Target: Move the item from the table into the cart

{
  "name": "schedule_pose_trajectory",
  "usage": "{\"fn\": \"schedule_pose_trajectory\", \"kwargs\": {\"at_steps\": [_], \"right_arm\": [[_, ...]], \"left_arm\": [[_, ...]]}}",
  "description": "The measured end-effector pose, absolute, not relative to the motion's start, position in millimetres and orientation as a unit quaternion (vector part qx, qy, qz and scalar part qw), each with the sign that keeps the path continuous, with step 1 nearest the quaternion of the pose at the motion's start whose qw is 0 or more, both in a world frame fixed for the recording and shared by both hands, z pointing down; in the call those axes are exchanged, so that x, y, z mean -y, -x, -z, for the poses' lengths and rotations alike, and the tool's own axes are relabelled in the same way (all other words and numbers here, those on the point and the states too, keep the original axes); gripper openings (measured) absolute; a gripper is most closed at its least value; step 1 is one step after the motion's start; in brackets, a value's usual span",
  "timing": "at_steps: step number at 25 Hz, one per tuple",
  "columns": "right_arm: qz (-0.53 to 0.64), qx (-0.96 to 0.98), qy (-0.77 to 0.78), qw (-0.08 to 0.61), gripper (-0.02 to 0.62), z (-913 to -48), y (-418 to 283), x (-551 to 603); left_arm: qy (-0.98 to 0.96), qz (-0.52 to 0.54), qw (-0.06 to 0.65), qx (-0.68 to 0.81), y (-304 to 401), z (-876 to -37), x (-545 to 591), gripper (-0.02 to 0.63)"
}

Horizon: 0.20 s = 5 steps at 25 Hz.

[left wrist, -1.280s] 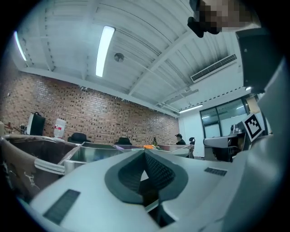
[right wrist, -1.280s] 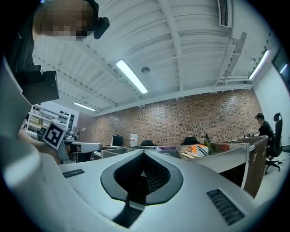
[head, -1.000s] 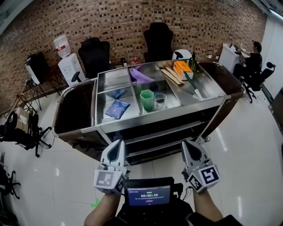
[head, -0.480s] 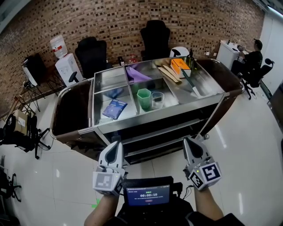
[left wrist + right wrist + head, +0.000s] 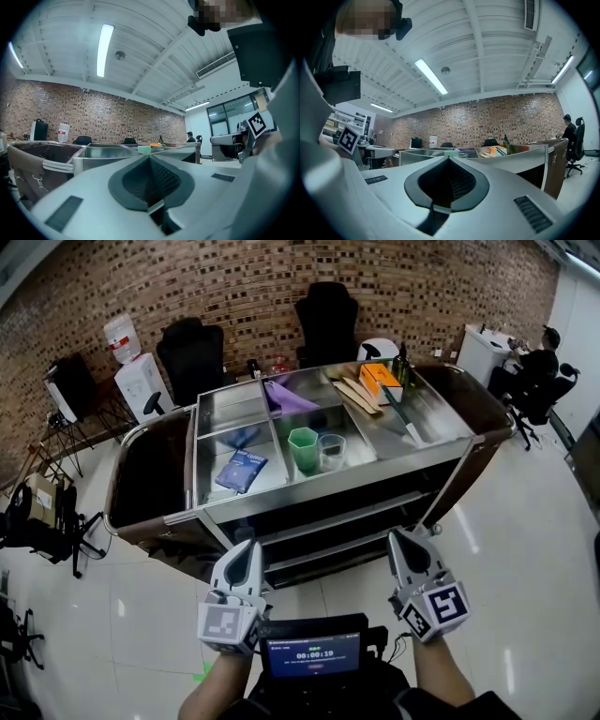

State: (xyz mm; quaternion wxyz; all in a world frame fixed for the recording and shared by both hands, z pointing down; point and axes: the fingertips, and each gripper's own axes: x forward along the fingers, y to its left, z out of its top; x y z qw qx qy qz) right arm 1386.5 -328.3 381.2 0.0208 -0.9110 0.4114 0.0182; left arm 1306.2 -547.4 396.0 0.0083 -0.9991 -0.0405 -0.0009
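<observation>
Cart (image 5: pixel 328 486) lower shelves (image 5: pixel 349 518) shadowed; contents indiscernible.

The right gripper (image 5: pixel 450 159), jaws together on nothing, faces the steel cart (image 5: pixel 505 163) before a brick wall (image 5: pixel 487 119)

The person held the left gripper (image 5: pixel 246 546) and the right gripper (image 5: pixel 406 540) level and side by side, well apart, both pointing forward. Each gripper's jaws were pressed together and empty. The left forearm (image 5: pixel 214 688) and the right forearm (image 5: pixel 439 679) entered from the bottom edge of the head view.
</observation>
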Motion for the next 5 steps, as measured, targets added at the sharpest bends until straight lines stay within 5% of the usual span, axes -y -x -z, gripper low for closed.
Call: {"fn": "schedule_pose_trajectory", "kwargs": {"at_steps": [5], "right_arm": [[-0.019, -0.412, 0.911, 0.017, -0.011, -381.4, -1387.4, 327.9]], "left_arm": [[0.999, 0.004, 0.008, 0.041, -1306.4, -398.0, 547.8, -0.014]]}}
